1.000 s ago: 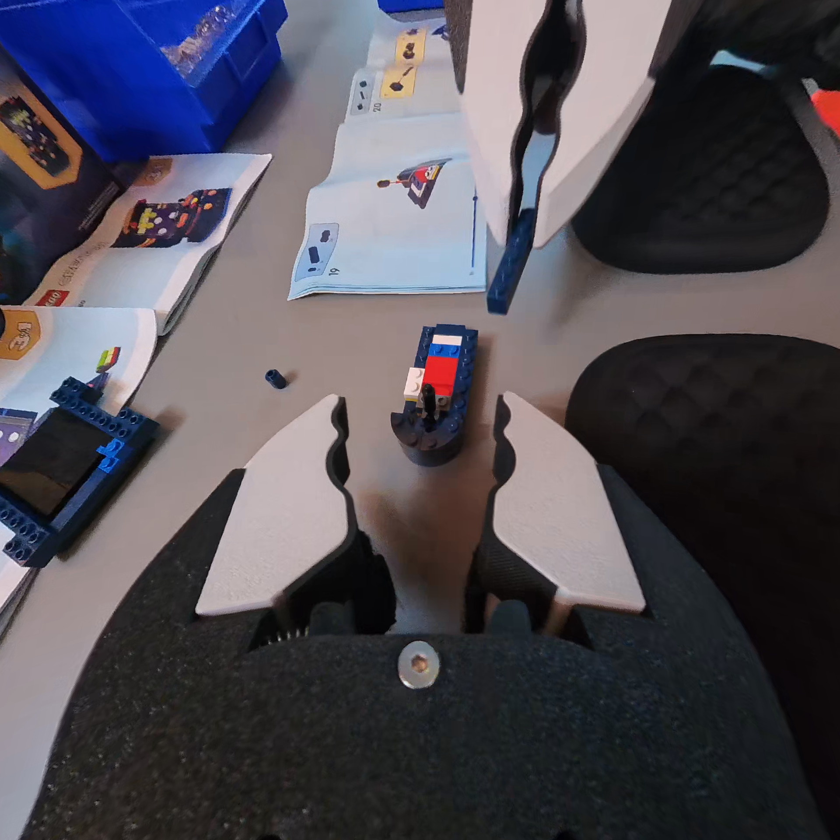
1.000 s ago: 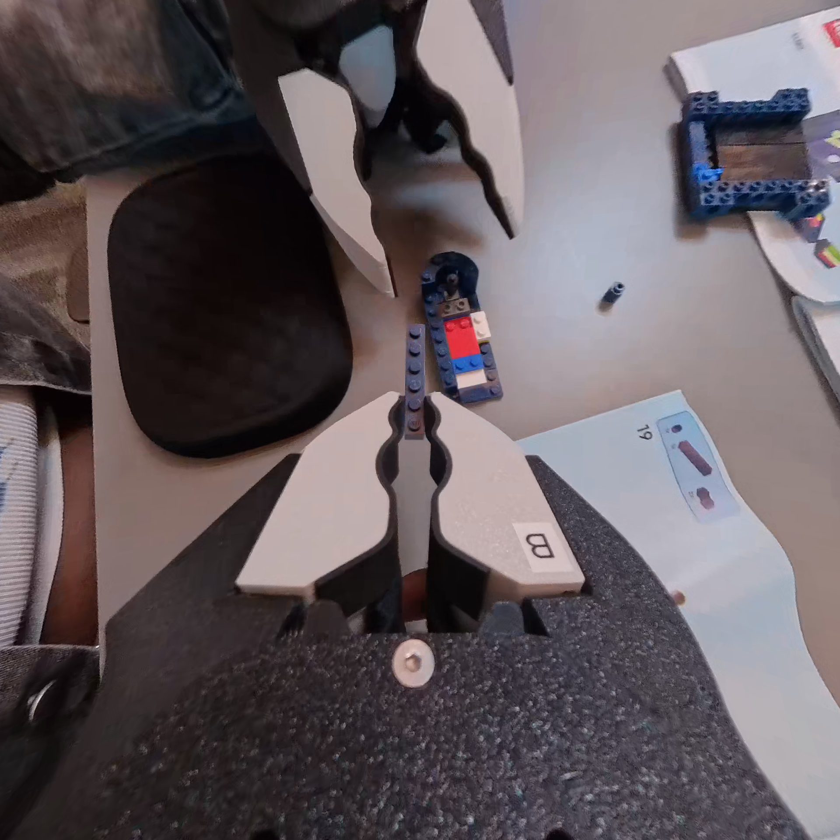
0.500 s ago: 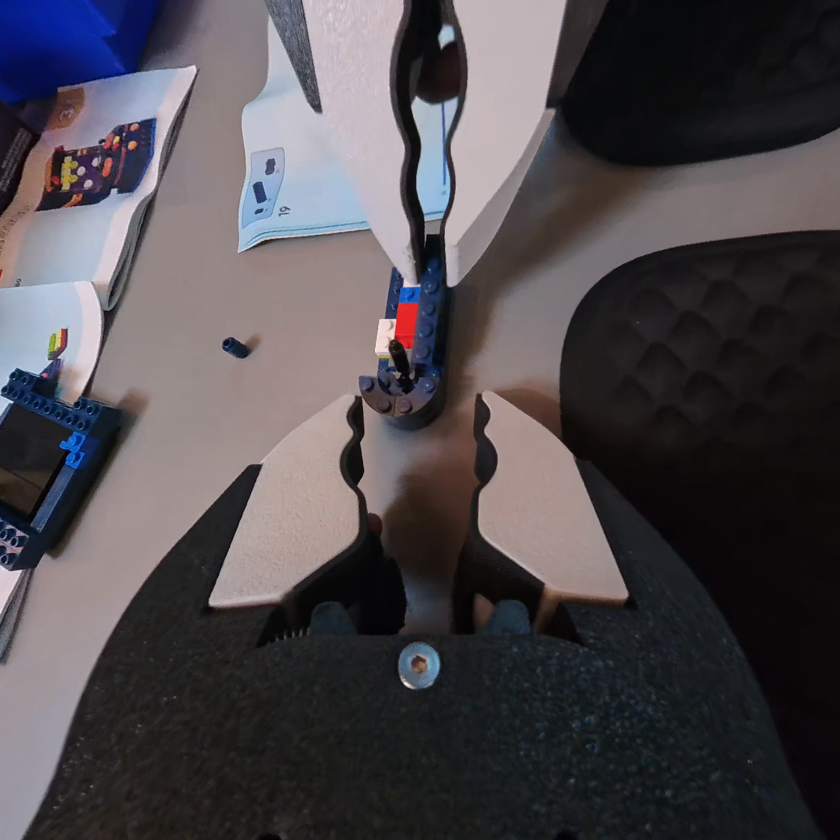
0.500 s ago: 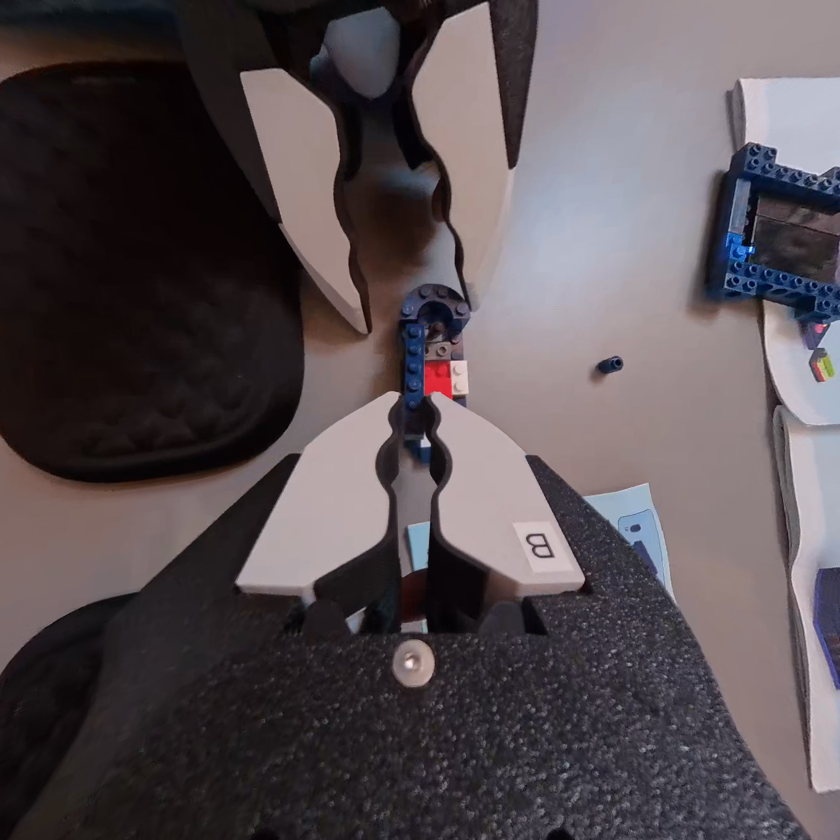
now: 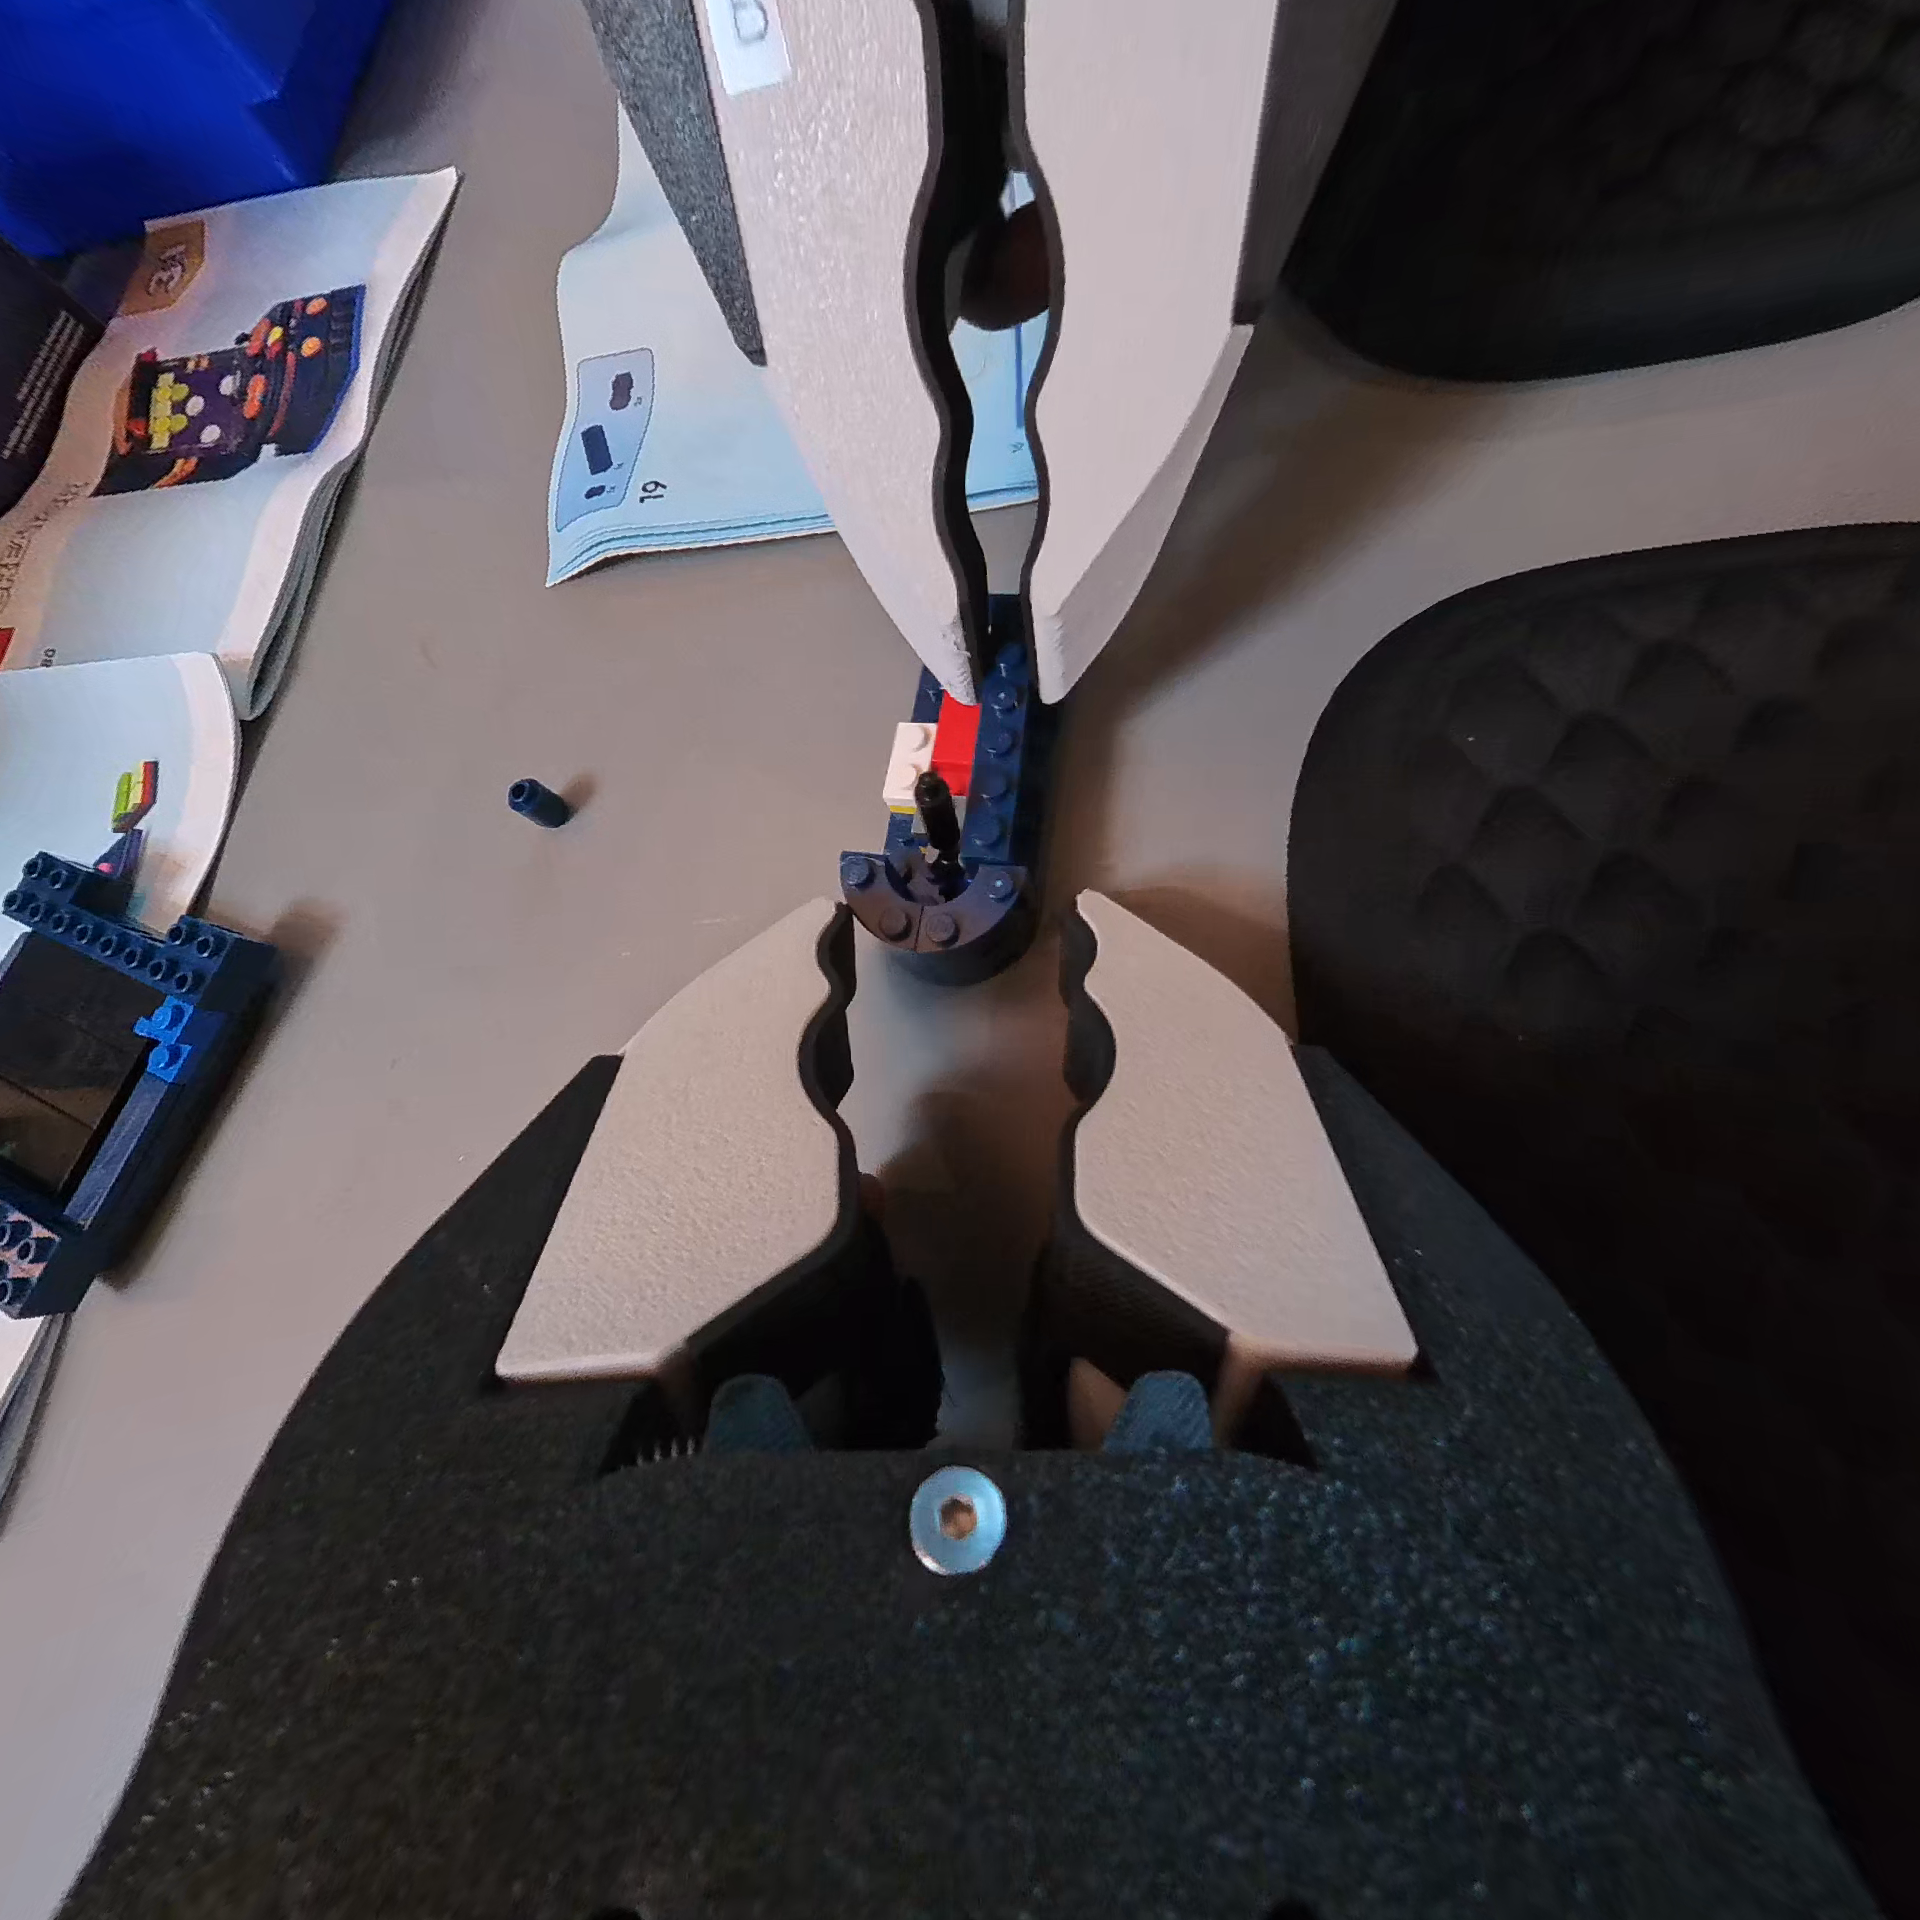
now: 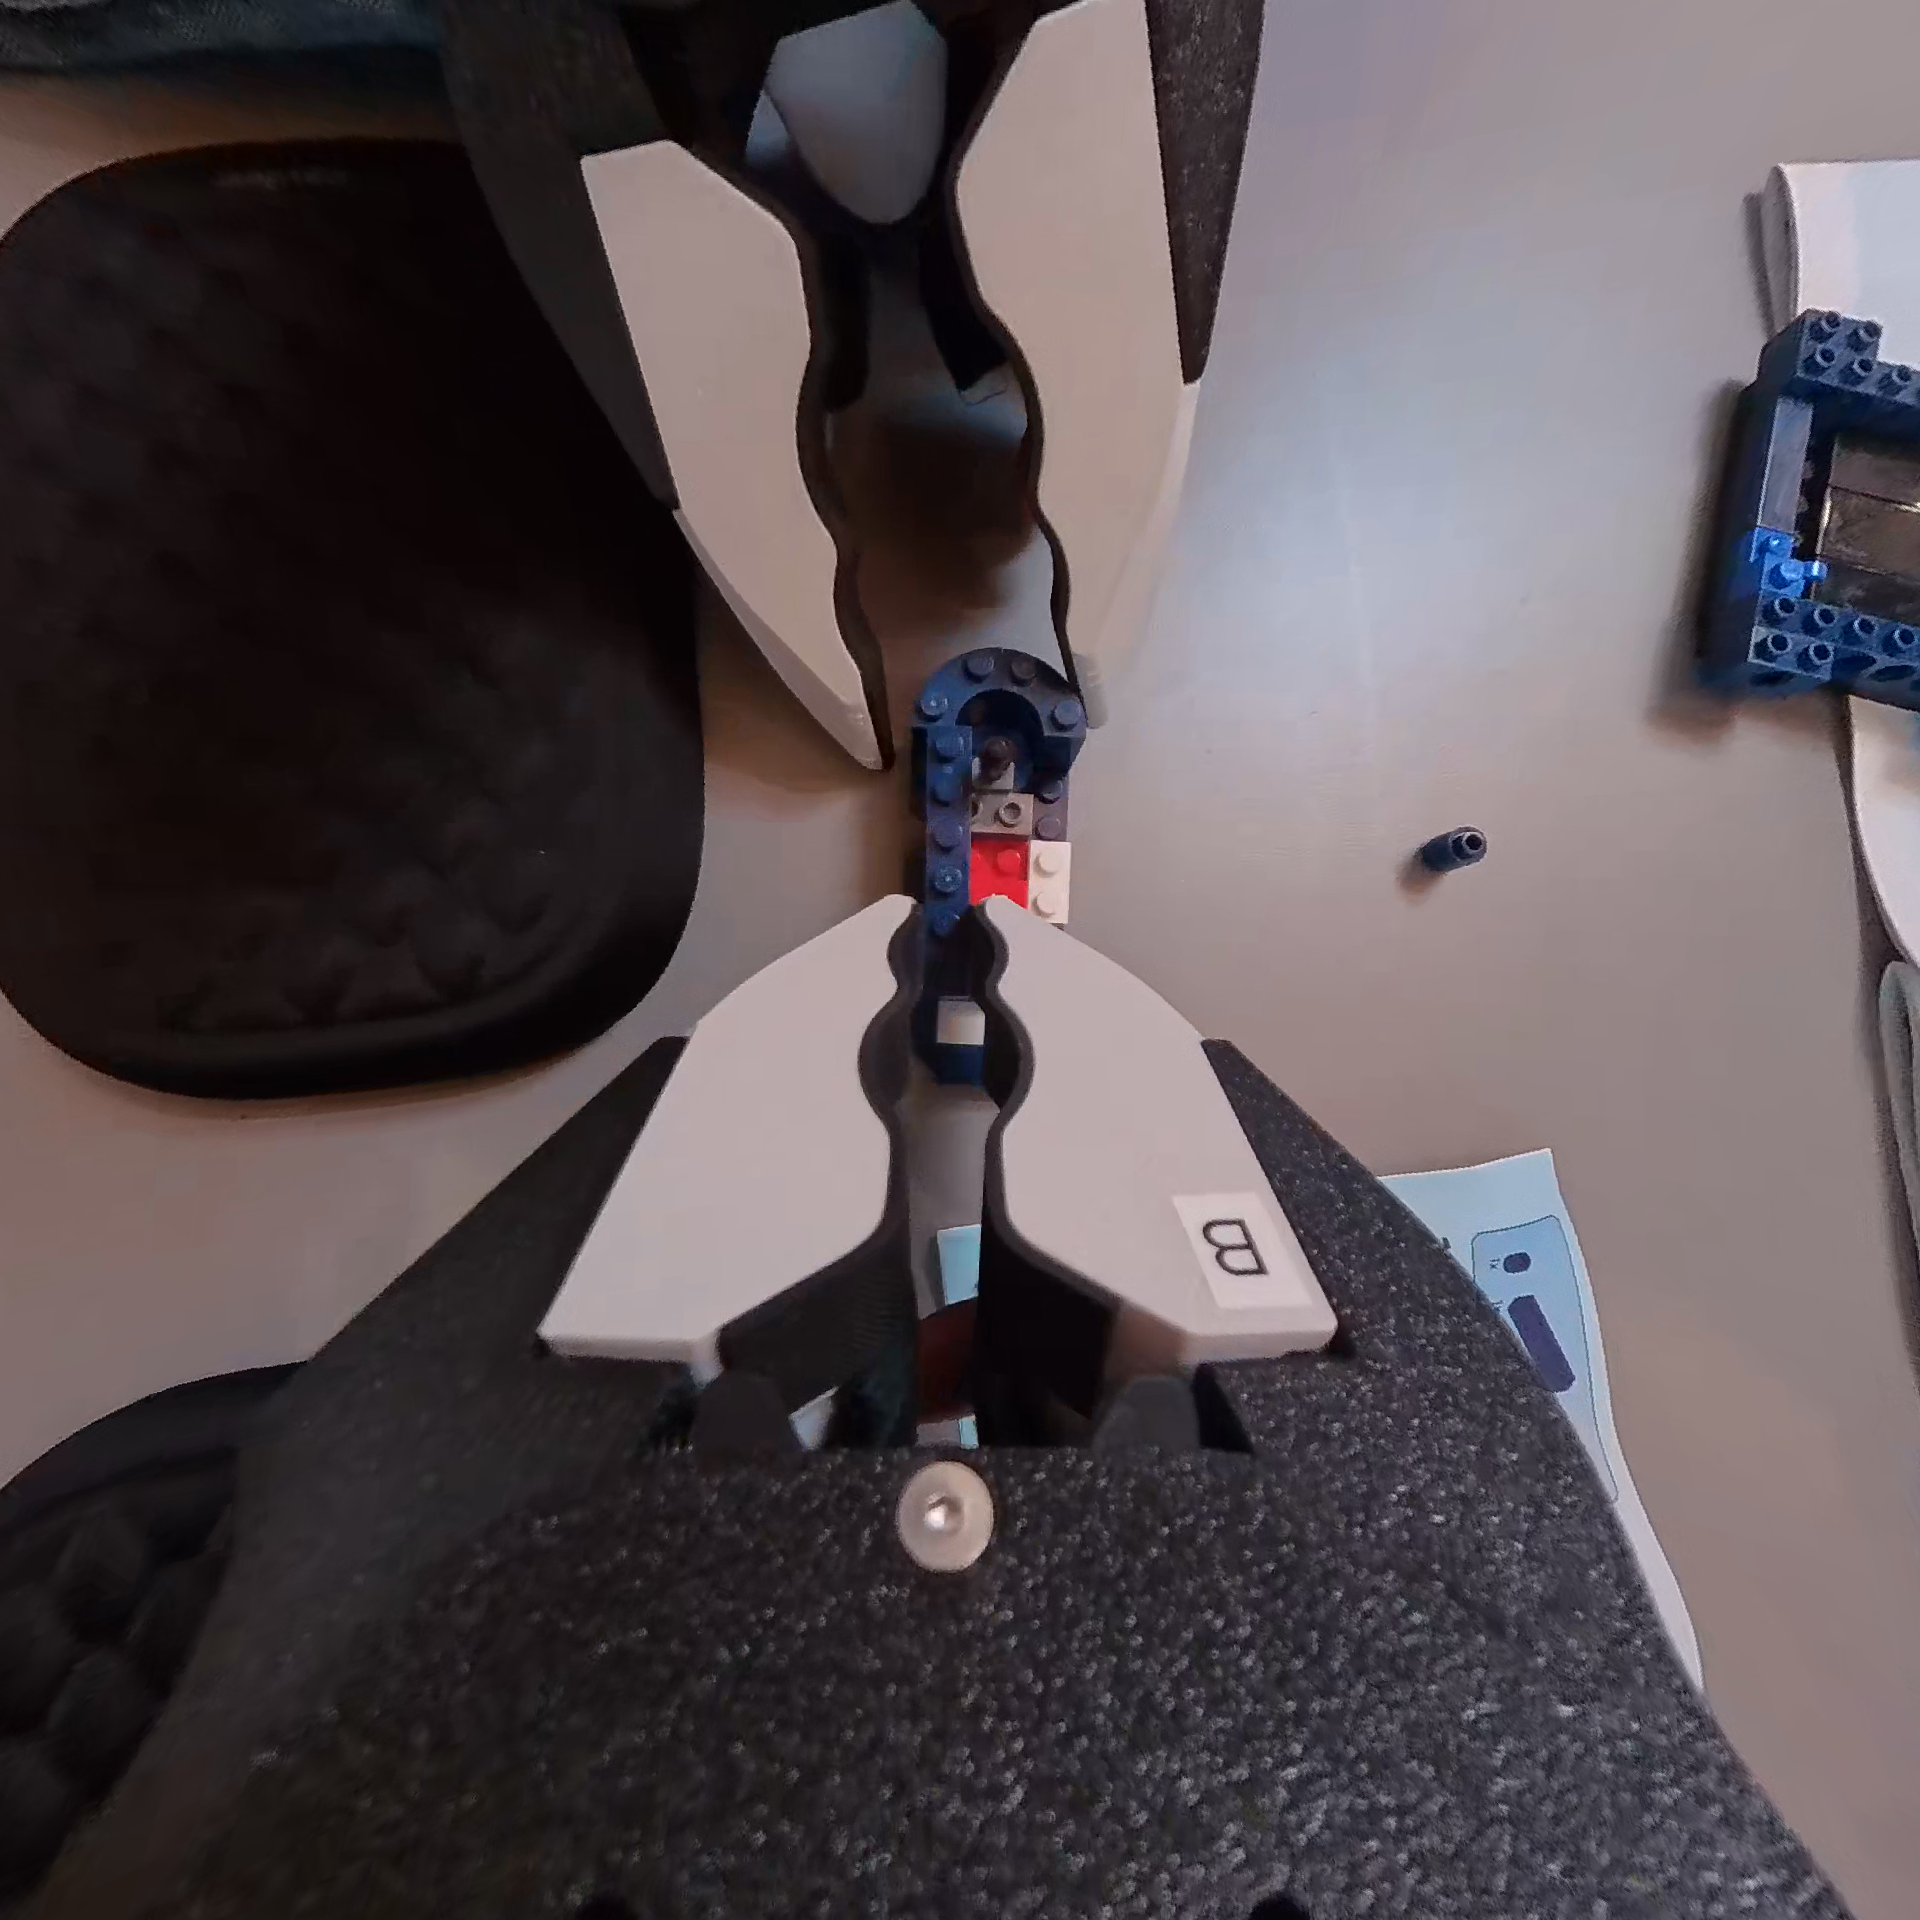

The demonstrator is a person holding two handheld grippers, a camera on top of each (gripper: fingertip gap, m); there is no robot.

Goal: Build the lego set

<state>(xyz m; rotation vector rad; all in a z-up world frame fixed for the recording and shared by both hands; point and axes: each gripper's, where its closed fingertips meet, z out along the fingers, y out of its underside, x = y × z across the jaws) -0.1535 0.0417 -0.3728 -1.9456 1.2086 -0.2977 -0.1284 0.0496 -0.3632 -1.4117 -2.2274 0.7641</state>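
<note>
Grey table (image 5: 436,935): right gripper (image 6: 948,914) pinches blue strip (image 6: 943,831).

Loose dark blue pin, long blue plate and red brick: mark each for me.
Loose dark blue pin (image 6: 1452,850): right wrist view, on its barrel.
Long blue plate (image 6: 945,831): right wrist view, on its studded top, ahead of the right gripper (image 6: 948,914).
Red brick (image 5: 958,740): left wrist view, on its near face.

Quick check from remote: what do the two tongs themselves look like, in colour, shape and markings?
Both match: the left tongs and right tongs have a black, grainy body, a silver bolt at its centre, and two pale grey fingers tapering to points, lined with wavy black pads. The right one bears a white sticker. No cables show.
</note>
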